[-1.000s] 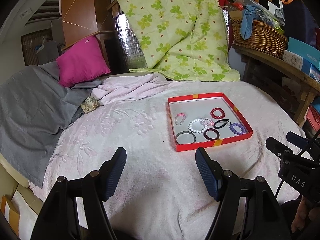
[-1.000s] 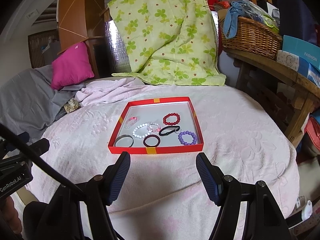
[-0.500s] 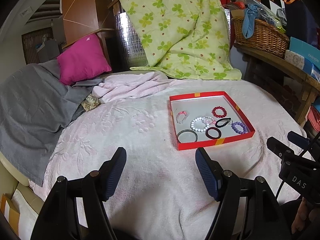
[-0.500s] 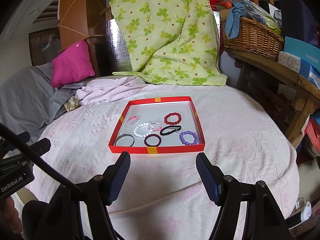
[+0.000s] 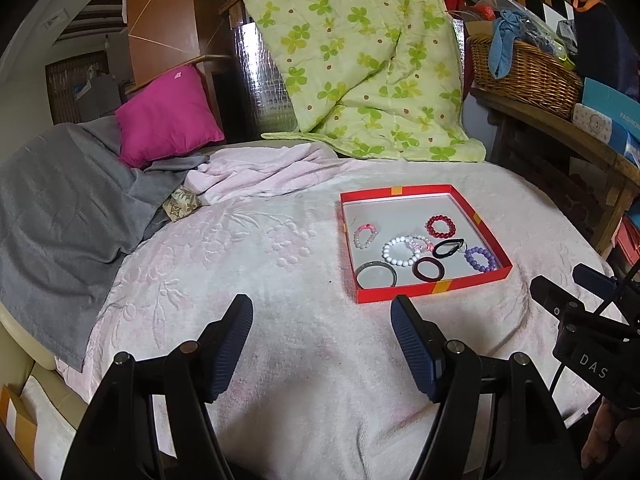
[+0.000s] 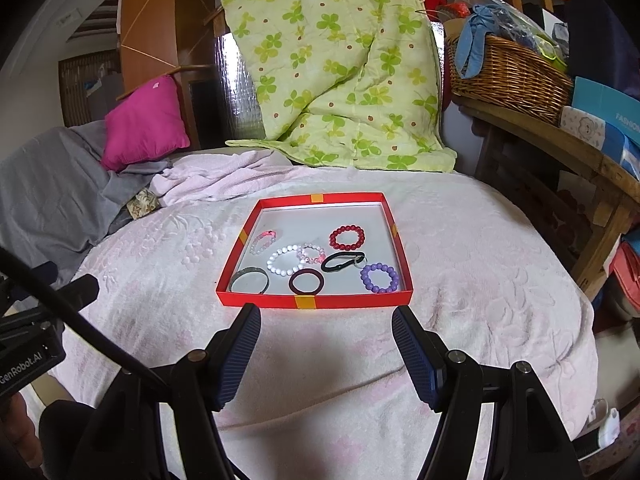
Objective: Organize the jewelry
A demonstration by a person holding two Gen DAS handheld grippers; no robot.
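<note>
Nothing has moved | only right view shows white bottle (image 6: 609, 426) off bed's right edge | left gripper (image 5: 322, 322), right gripper (image 6: 326, 326) hover angled down before red tray (image 6: 276, 301), jaws open, empty

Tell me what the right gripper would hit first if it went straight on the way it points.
Most likely the pink blanket just short of the red tray, or the tray's near wall. The right gripper is open and empty, aimed downward at the tray's near edge; depth is hard to judge.
</note>
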